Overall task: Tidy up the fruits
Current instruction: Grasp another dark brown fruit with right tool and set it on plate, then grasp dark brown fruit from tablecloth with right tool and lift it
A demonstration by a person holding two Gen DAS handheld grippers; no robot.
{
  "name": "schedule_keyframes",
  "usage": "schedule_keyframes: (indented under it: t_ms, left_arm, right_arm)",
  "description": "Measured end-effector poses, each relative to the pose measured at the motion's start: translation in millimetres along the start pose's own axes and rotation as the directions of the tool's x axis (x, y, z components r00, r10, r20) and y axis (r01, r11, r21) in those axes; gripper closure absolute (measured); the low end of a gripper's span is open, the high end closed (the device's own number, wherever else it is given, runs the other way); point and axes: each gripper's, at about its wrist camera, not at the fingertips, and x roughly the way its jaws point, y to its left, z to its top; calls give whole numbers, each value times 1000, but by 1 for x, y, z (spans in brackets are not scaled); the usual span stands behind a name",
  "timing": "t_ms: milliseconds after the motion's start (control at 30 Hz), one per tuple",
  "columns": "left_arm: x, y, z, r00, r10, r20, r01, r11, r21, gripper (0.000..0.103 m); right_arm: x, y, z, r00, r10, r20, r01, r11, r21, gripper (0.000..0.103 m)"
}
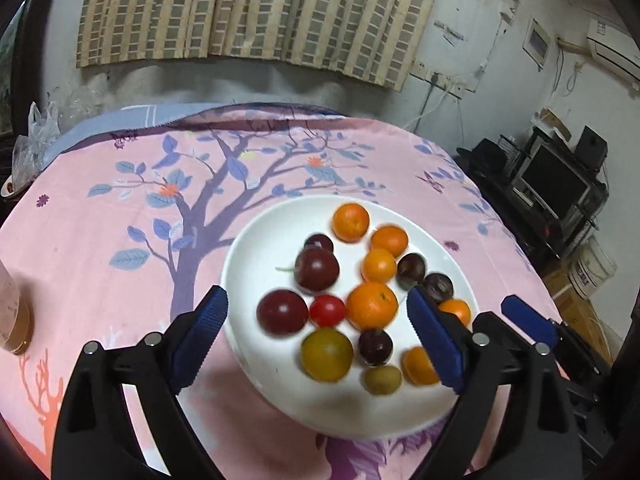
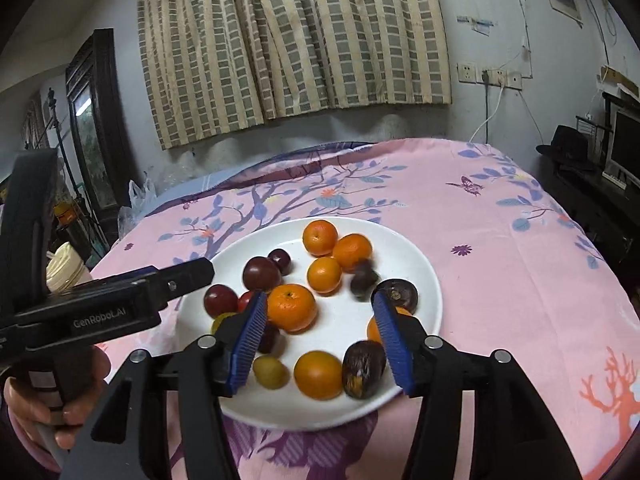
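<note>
A white plate (image 1: 256, 248) on the pink tablecloth holds several oranges (image 1: 372, 306), dark plums (image 1: 317, 269), a red tomato (image 1: 327, 311), a yellow-green fruit (image 1: 327, 355) and a small green one (image 1: 382, 380). My left gripper (image 1: 318, 306) is open and empty, its jaws spread over the plate's near half. The plate also shows in the right wrist view (image 2: 424, 276). My right gripper (image 2: 320, 312) is open and empty above the plate, with an orange (image 2: 291, 306) by its left finger and a dark fruit (image 2: 363, 368) by its right finger.
The pink floral tablecloth (image 1: 100, 240) covers the table. A jar (image 1: 12, 316) stands at the table's left edge and plastic bags (image 1: 38, 132) lie at the far left. Dark shelves with a monitor (image 1: 556, 188) stand to the right. The left gripper's body (image 2: 108, 304) crosses the right wrist view.
</note>
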Motion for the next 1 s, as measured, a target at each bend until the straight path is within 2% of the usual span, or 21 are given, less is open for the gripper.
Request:
schedule_keyframes:
  t_ms: [167,300,533,800,1000]
  left_arm:
    - [-18,-1,-23,997,76,33,-78,996,54,7]
    - [-26,2,-34,998,62,21,-62,997,47,5]
    - [-31,7,-57,995,96,-18,-95,993,65,5]
    - [-38,8,-63,994,110,-22,-109,992,64,5]
    - [-41,8,-63,993,115,-19,-113,991,65,5]
  right_arm:
    - [-14,3,-10,1000,10,-16,-10,1000,6,45]
    - [-25,5,-20,1000,16,-26,-16,1000,8,42]
    - [-32,7,-40,995,42,-86,-41,999,11,40]
    - [-39,3,-77,967,106,-231,-102,994,28,38]
    - [-48,7,-92,952,152,-267,-152,988,20,38]
